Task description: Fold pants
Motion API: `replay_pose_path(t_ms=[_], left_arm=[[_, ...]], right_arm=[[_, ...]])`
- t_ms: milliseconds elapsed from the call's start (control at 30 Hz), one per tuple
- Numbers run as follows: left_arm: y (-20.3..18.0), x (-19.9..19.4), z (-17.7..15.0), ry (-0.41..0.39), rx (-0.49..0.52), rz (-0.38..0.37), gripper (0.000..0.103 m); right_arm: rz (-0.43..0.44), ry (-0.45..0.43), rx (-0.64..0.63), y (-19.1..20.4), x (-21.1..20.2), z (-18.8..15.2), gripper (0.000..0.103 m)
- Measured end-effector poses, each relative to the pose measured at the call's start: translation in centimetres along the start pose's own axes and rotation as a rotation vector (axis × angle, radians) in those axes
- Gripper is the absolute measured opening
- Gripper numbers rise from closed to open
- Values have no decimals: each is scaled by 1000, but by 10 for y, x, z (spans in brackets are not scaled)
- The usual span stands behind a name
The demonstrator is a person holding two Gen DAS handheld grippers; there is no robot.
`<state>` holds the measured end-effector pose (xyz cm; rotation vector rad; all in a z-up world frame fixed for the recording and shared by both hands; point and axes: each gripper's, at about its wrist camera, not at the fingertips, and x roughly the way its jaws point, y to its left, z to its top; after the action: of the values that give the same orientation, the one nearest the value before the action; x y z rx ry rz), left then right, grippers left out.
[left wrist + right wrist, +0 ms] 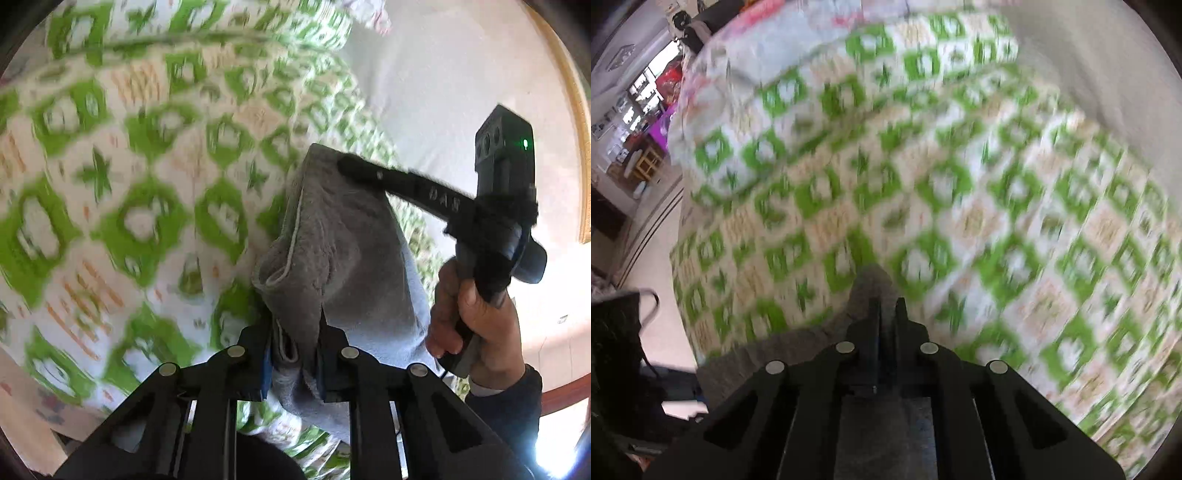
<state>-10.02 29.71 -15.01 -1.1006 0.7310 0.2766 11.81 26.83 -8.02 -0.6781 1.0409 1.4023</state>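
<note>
Bedding with a green, white and orange block print (pixel 155 192) covers the bed in both views; both pictures are blurred. On it lie the grey pants (pixel 332 236), bunched into a thick fold with a light stitched hem showing along their left edge and a paler blue-grey layer at their right side.

Left gripper (pixel 295 354): fingers clenched on a gathered thickness of the grey cloth at its near end, the fabric pinched between the two pads.

Right gripper (pixel 886 314): fingers pressed nearly together, with grey cloth rising just ahead of the tips and spreading under the mechanism. In the left wrist view its one visible finger (pixel 369 171) lies against the far upper corner of the pants; the person's hand (pixel 476 321) grips the handle, a dark sleeve at the wrist.

Beyond the bed, a pale wall and a wooden frame edge to the right. Left of the bed in the right wrist view, light floor and distant shelving; no container can be made out.
</note>
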Motion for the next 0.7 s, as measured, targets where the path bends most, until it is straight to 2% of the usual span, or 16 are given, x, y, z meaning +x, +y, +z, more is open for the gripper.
replay_pose_path(t_ms=[133,233,267,333,433,500,567,633,700], left_arm=[[-12,-42,20,-141,59,10,16],[-12,-67,33,-222,106,58,16],[-7,-67,36,-222,103,69,16],[13,-55,38,-157,61,69,16],[36,-46,31,-91,21,97,19],[45,-57,25,-104,8,104,25],[48,-72,21,-132,18,120,28],[46,-87,21,-163,33,149,28],[36,-97,21,-190,67,151,28]], right_arm=[[-8,-106,-5,17,-15,40,6],[31,-182,11,29,-22,69,4],[47,-187,14,34,-18,77,4],[39,-164,9,43,-3,88,4],[36,-24,47,44,41,81,7],[19,0,48,42,48,65,9],[46,-18,73,33,35,51,12],[51,-64,120,18,6,33,23],[51,-119,175,-2,-31,9,50]])
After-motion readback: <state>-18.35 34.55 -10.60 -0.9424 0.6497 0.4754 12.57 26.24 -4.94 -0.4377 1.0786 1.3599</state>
